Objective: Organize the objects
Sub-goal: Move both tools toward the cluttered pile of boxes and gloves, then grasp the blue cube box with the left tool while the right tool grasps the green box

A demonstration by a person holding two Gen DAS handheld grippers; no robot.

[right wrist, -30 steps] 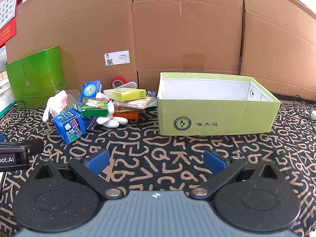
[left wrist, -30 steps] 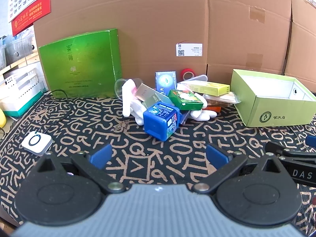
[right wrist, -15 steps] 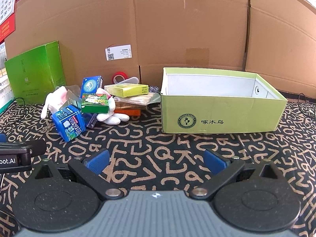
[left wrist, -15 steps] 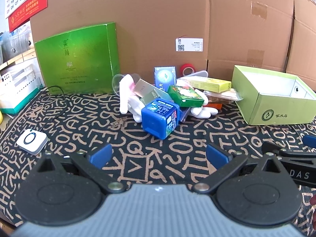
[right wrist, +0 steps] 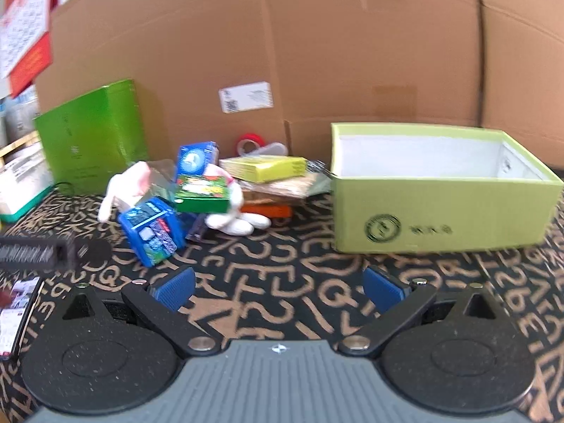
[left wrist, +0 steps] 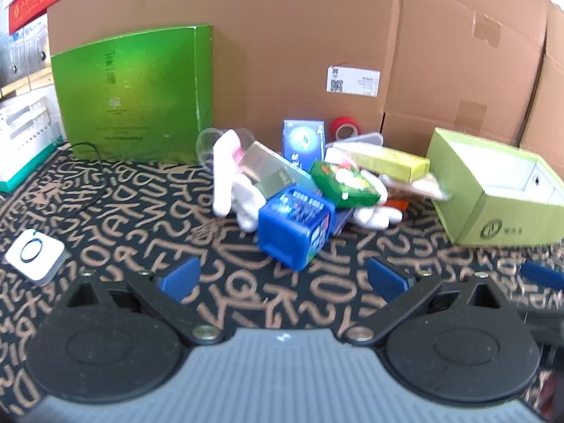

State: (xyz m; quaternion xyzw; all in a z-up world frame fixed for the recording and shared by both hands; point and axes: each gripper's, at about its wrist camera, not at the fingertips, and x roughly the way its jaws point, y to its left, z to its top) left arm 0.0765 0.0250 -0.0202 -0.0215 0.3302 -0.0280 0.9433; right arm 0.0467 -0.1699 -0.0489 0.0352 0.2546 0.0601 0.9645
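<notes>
A heap of small items lies on the patterned cloth: a blue cube box at the front, a dark green packet on a white plush toy, a blue carton, a yellow flat box and red tape. An open light-green box stands to the right of the heap, with nothing showing inside. My left gripper is open just short of the blue cube. My right gripper is open over bare cloth in front of the light-green box.
A tall shiny green box leans on the cardboard wall at the back left. A white square device lies at the near left, with a cable behind it. A phone lies at the near left in the right wrist view.
Both grippers have moved forward and the heap looms larger. The left one has closed in on the blue cube box. Nothing on the cloth has shifted.
</notes>
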